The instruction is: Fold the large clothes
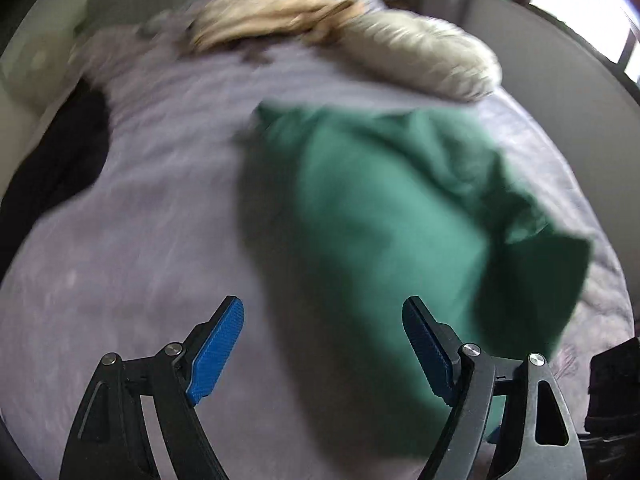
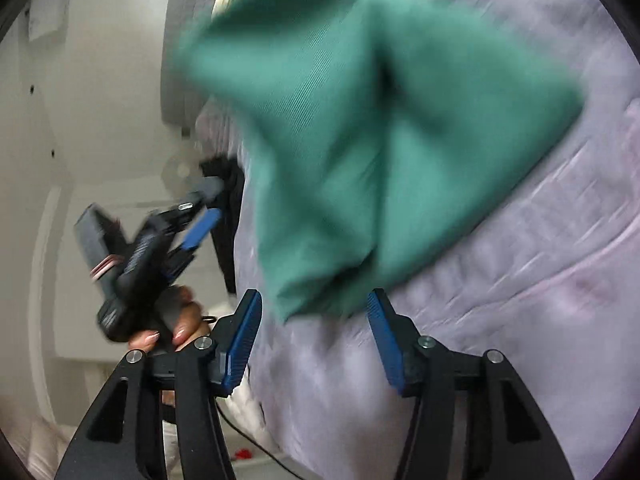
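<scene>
green cloth, a soft bunched garment (image 1: 384,208), lies crumpled on the lilac bed (image 1: 152,208), with the left gripper (image 1: 323,344) and right gripper (image 2: 314,336) both hovering near it, jaws apart and empty; it looks light and limp, best pinched at an outer edge.

Over the lilac bedspread (image 1: 160,184) the left claw (image 1: 322,344) hangs with its blue pads (image 1: 218,344) spread wide and empty, a crumpled green garment (image 1: 380,208) just ahead, cream and tan clothes (image 1: 344,28) heaped beyond.
</scene>
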Demonstrator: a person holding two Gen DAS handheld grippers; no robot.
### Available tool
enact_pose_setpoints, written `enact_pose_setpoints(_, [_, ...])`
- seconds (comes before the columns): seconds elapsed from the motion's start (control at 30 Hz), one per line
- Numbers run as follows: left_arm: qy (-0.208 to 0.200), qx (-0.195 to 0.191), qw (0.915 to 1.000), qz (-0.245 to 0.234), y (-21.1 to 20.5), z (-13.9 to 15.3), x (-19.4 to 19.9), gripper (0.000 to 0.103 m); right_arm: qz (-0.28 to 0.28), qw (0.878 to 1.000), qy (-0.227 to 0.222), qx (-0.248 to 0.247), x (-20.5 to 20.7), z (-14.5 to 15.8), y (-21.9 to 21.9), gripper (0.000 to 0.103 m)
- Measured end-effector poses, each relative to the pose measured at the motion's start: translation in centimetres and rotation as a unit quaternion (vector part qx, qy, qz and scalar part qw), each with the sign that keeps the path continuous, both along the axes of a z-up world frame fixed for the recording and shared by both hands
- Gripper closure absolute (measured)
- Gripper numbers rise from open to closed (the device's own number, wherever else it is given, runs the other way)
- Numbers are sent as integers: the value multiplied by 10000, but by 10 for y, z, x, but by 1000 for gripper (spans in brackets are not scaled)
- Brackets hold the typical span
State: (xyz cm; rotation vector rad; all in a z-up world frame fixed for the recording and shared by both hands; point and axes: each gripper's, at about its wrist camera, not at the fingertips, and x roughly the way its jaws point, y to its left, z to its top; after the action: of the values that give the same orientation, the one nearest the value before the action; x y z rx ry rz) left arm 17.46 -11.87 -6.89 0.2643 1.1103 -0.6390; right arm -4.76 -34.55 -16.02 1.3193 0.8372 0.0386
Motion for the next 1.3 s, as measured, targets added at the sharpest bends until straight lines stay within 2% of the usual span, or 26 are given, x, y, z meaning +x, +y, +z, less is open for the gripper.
enact_pose_setpoints(0.07, [103, 100, 9999, 96, 10, -10, -4, 20, 137, 9999, -16, -72, 13, 1, 16, 44])
enact_pose_setpoints(0.13, [154, 117, 9997, 120, 18, -14, -11, 20, -28, 9999, -141, -83, 27, 0, 17, 43])
enact_pose_setpoints(0.17, [144, 98, 9998, 113, 22, -12, -13, 20, -139, 9996, -216, -67, 34, 0, 15, 48])
enact_pose_setpoints(0.2, [107, 67, 9999, 94, 24, -10, -14, 20, -190, 9996, -181, -86, 40, 0, 15, 59])
enact_pose_setpoints(0.23, [64, 42, 9999, 78, 25, -7, -15, 20, -181, 9997, -166, -64, 47, -1, 15, 83])
enact_pose_setpoints(0.33, [-14, -31, 10000, 33, 20, -3, -15, 20, -11, 9989, -418, 217, 55, 1, 33, 86])
enact_pose_setpoints(0.43, [108, 108, 9999, -59, 8, -21, -17, 20, 218, 9995, -21, 217, 52, -13, 56, 87])
enact_pose_setpoints(0.5, [75, 189, 9997, -101, 2, -31, -22, 20, 274, 9985, 221, 417, 44, -22, 64, 87])
enact_pose_setpoints(0.53, [51, 139, 9998, -93, 3, -31, -25, 20, 294, 9985, 287, 368, 38, -16, 62, 85])
enact_pose_setpoints(0.6, [53, 79, 9999, -51, 6, -33, -28, 20, 357, 9979, 489, -212, 29, 4, 55, 55])
enact_pose_setpoints(0.63, [102, 59, 9999, -36, 7, -35, -28, 20, 304, 9957, 558, -668, 21, 19, 49, 23])
enact_pose_setpoints(0.67, [142, 35, 9999, -15, 8, -35, -27, 20, 153, 9917, 566, -1147, 10, 36, 39, 12])
enact_pose_setpoints(0.73, [207, -8, 9998, 34, 10, -36, -26, 20, -139, 9814, 610, -1813, -5, 61, 18, 12])
enact_pose_setpoints(0.83, [135, 68, 9999, 78, 7, -33, -28, 20, -486, 9708, 921, -2159, -2, 71, -23, 12])
enact_pose_setpoints(0.87, [84, 97, 9999, 87, 6, -30, -29, 20, -573, 9702, 973, -2146, 7, 65, -35, 17])
enact_pose_setpoints(0.9, [41, 81, 9999, 91, 5, -27, -28, 20, -627, 9704, 976, -2118, 14, 63, -49, 27])
enact_pose_setpoints(0.93, [8, 42, 10000, 85, 4, -24, -29, 20, -633, 9716, 928, -2084, 19, 62, -56, 81])
enact_pose_setpoints(0.97, [-28, 8, 10000, 73, 3, -21, -30, 20, -614, 9716, 912, -2093, 25, 63, -63, 98])
enact_pose_setpoints(1.03, [-114, 4, 9999, 7, -1, -19, -34, 20, -858, 9634, 800, -2411, 26, 84, -62, 98])
enact_pose_setpoints(1.1, [-71, 113, 9999, -97, -6, -27, -41, 20, -1142, 9562, 864, -2553, 14, 87, -58, 98])
enact_pose_setpoints(1.13, [-40, 118, 9999, -116, -7, -31, -44, 20, -1274, 9551, 994, -2483, 1, 81, -60, 99])
enact_pose_setpoints(1.23, [49, 97, 9999, -98, -9, -42, -51, 20, -1480, 9596, 1504, -1864, -33, 38, -70, 98])
enact_pose_setpoints(1.3, [28, 100, 9999, -79, -9, -43, -54, 17, -1527, 9658, 1511, -1452, -43, 13, -74, 99])
